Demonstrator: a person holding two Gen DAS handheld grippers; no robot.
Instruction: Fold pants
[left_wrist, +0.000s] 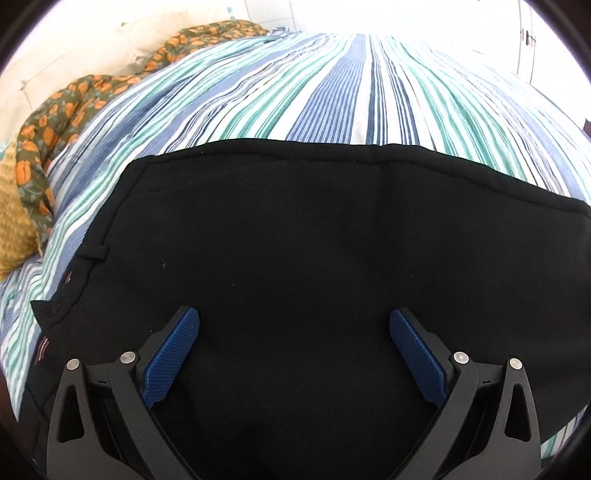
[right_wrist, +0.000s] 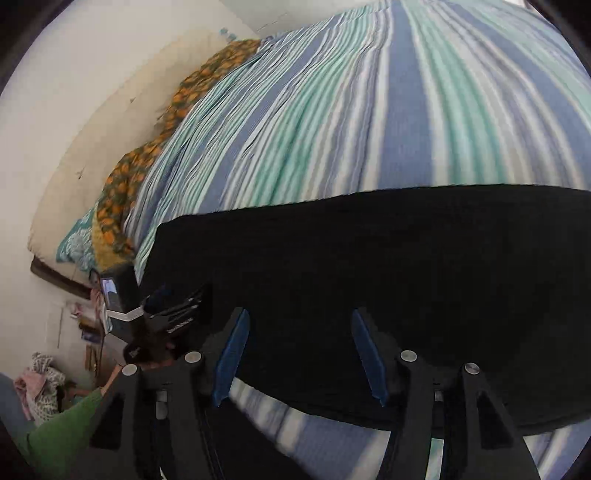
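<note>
Black pants (left_wrist: 295, 240) on a striped bedsheet (left_wrist: 314, 85), details lost in darkness; left gripper (left_wrist: 294, 321) and right gripper (right_wrist: 300, 321) both spread, empty.

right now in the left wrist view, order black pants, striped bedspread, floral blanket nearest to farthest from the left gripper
1. black pants, directly under the open left gripper
2. striped bedspread, beyond the pants
3. floral blanket, bunched far left

Left gripper (left_wrist: 294, 319): black angular linkage arms, round silver pivot screws, triangular cut-outs, blue textured fingers (left_wrist: 173, 354). Right gripper (right_wrist: 300, 321): same construction. A green sleeve (right_wrist: 61, 434) appears at the lower left of the right wrist view.
</note>
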